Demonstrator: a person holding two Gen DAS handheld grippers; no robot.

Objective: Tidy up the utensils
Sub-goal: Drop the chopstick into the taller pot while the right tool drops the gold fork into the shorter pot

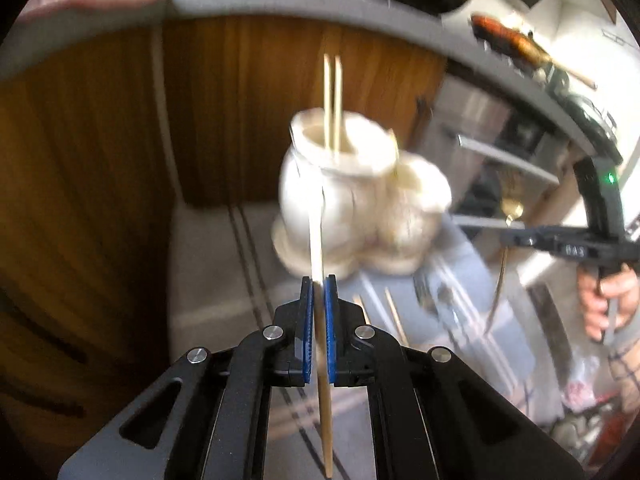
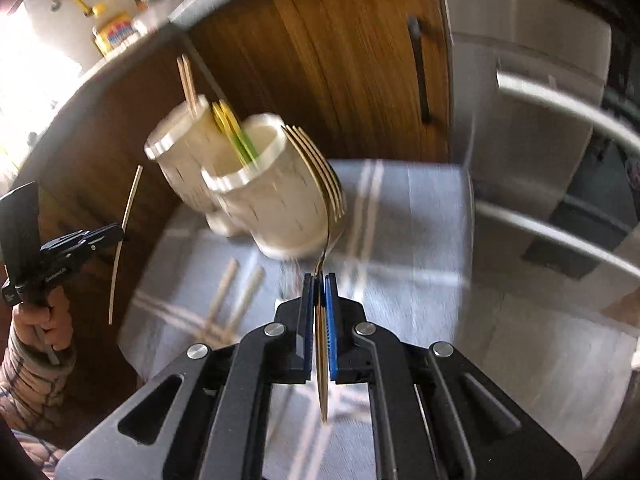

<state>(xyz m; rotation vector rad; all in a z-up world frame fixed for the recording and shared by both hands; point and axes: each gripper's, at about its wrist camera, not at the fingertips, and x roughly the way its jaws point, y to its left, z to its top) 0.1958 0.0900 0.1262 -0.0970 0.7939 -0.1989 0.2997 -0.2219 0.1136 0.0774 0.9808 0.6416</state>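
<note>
A white utensil holder [image 1: 352, 196] with several cups stands on a grey striped cloth [image 1: 208, 272]; two chopsticks [image 1: 333, 104] stand in its near cup. My left gripper [image 1: 319, 280] is shut on a single chopstick [image 1: 318, 240], held upright just in front of the holder. In the right wrist view the holder [image 2: 256, 184] holds chopsticks and yellow-green utensils [image 2: 236, 136]. My right gripper [image 2: 319, 278] is shut on the handle of a gold fork [image 2: 320, 176], its tines raised beside the holder's right cup. The left gripper [image 2: 100, 236] shows at far left with its chopstick.
Two chopsticks [image 2: 236, 300] lie on the cloth [image 2: 400, 220] left of my right gripper. More cutlery [image 1: 436, 296] lies on the cloth right of the holder. Wooden cabinet doors [image 1: 240, 100] stand behind, and an oven handle [image 2: 560, 100] at right.
</note>
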